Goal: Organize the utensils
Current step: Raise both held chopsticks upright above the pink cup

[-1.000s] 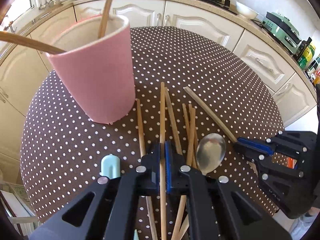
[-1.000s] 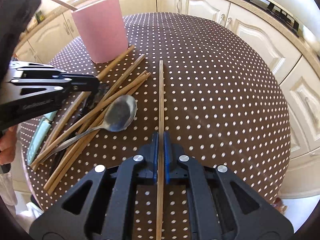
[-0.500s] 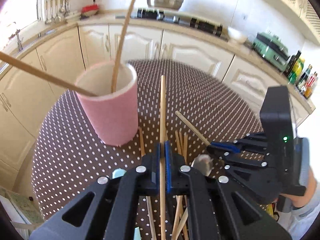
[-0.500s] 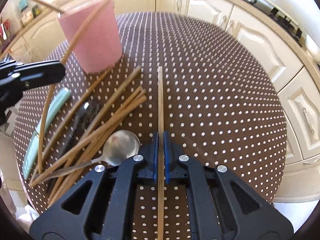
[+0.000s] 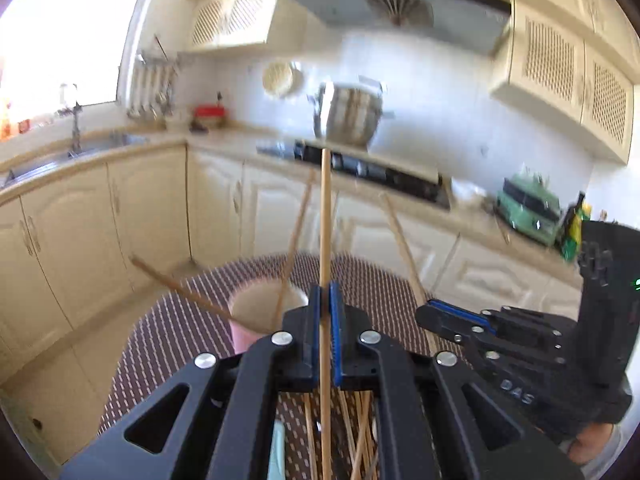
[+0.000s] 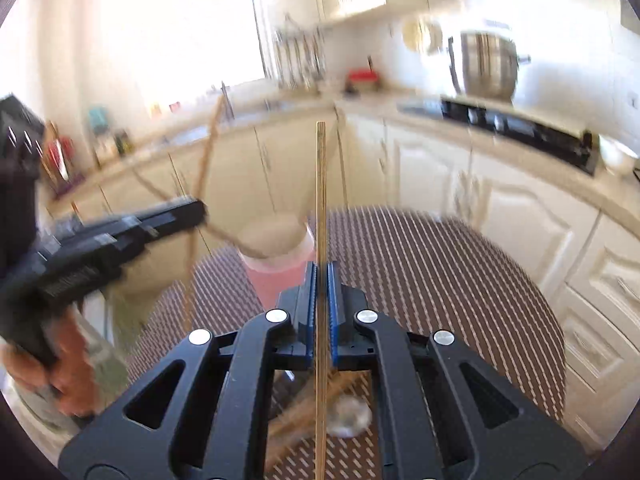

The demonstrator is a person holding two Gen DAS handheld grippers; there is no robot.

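Chopstick [image 5: 325,216] pinched in left gripper [image 5: 325,300]; another [image 6: 320,200] in right gripper [image 6: 321,276]; spoon [image 6: 349,416] blurred.

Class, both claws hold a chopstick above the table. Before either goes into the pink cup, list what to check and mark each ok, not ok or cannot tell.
1. Left claw shut on its chopstick: ok.
2. Right claw shut on its chopstick: ok.
3. Pink cup upright: ok.
4. Room in the cup beside the chopsticks already inside: ok.
5. The two claws clear of each other: ok.
6. Held chopstick tips over the cup mouth: cannot tell.
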